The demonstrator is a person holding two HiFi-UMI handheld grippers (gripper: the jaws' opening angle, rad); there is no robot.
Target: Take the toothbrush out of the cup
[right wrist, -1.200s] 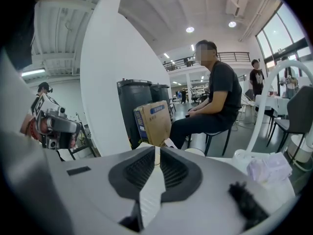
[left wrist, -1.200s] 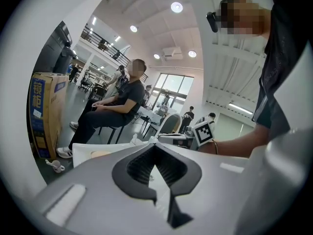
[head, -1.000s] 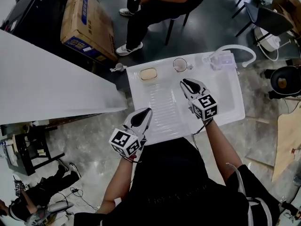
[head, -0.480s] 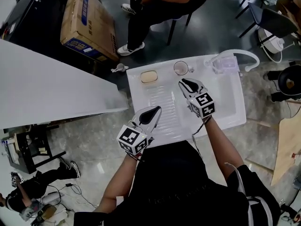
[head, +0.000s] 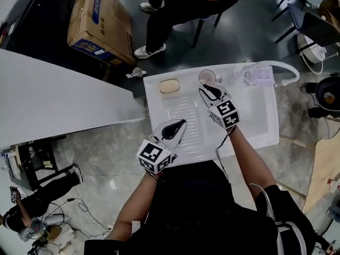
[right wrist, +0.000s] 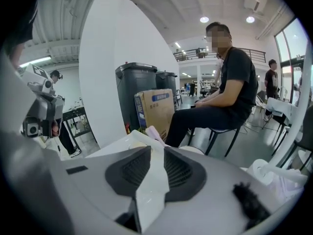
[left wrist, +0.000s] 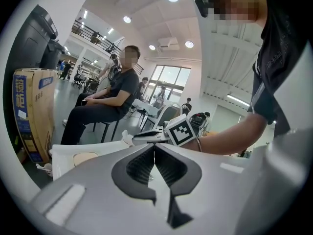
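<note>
Cardboard box (head: 101,24) beside a seated person (head: 183,7), beyond a white washbasin (head: 260,116) with soap (head: 169,86).

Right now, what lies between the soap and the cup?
Nothing: the head view shows only bare white sink ledge between the soap and the cup.

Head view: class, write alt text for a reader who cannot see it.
Seen from above, a person at a white sink points the right claw, whose jaws have just been opening with nothing between them, at a cup on the back rim. The left claw, shut and empty, hangs over the ribbed front part.
</note>
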